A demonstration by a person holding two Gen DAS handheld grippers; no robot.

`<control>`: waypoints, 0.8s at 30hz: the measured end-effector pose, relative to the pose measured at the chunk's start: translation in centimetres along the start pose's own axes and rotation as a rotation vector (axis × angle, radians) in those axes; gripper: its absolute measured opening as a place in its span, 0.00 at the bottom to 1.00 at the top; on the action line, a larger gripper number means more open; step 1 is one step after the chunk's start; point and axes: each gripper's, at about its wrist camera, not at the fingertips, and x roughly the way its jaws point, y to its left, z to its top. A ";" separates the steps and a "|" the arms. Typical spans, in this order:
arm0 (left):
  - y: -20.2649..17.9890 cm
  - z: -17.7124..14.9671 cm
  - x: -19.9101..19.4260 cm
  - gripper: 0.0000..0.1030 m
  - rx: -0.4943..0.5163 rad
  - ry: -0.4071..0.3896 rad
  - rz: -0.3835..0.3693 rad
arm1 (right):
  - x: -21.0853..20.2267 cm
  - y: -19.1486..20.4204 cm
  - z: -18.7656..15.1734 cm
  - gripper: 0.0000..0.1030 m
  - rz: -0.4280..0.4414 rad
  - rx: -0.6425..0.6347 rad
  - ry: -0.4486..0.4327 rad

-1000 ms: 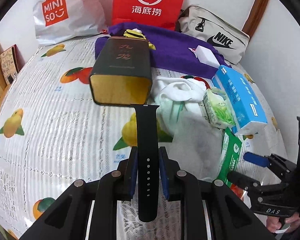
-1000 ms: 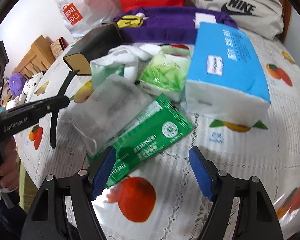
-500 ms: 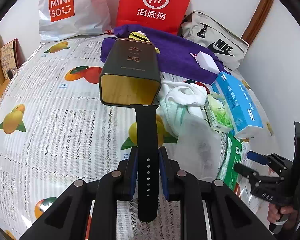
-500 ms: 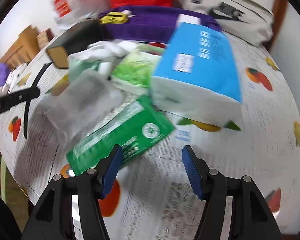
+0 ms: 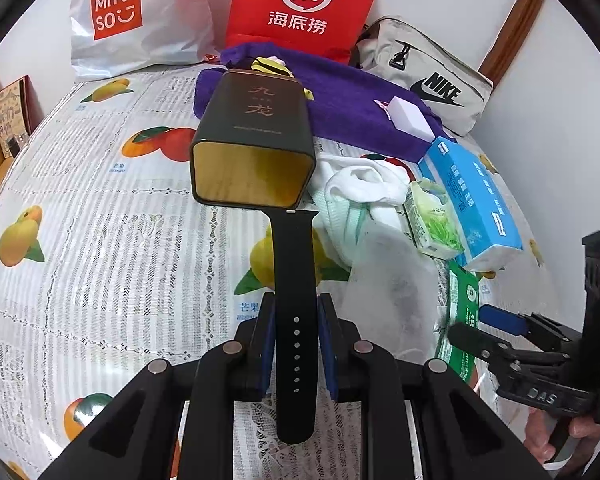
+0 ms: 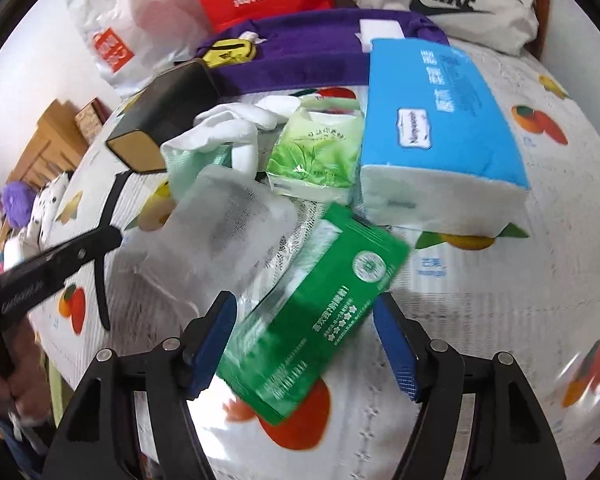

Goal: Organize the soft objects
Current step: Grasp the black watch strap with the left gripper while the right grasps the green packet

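Note:
My left gripper (image 5: 294, 344) is shut on a black watch strap (image 5: 294, 272), held above the fruit-print cloth; the strap's far end reaches the black and gold box (image 5: 256, 148). My right gripper (image 6: 306, 340) is open, its blue pads on either side of the green flat packet (image 6: 320, 312), which lies on the cloth. Behind the packet lie a translucent white pouch (image 6: 228, 224), a white cloth (image 6: 224, 132), a green tissue pack (image 6: 316, 152) and a blue tissue pack (image 6: 440, 120). The right gripper also shows in the left wrist view (image 5: 484, 324).
A purple towel (image 5: 340, 100) with a white block (image 5: 410, 118) lies at the back. Behind it stand a red bag (image 5: 304, 4), a white Miniso bag (image 5: 128, 16) and a beige Nike pouch (image 5: 428, 76). A wall is at the right.
My right gripper has moved forward over the green packet, so the packet now lies between its open pads. My left gripper still holds the strap and has pulled back a little.

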 end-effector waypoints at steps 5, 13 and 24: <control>0.7 -0.1 0.0 0.19 -0.013 0.001 0.006 | 0.6 1.3 -0.2 0.67 -0.104 -0.107 -0.042; 1.3 -0.2 0.2 0.19 -0.032 0.005 0.012 | -0.4 -0.2 -1.0 0.53 -0.177 -0.181 -0.019; 0.5 -0.2 0.5 0.19 -0.014 0.017 0.016 | -0.8 -0.9 -2.5 0.39 -0.148 -0.174 -0.063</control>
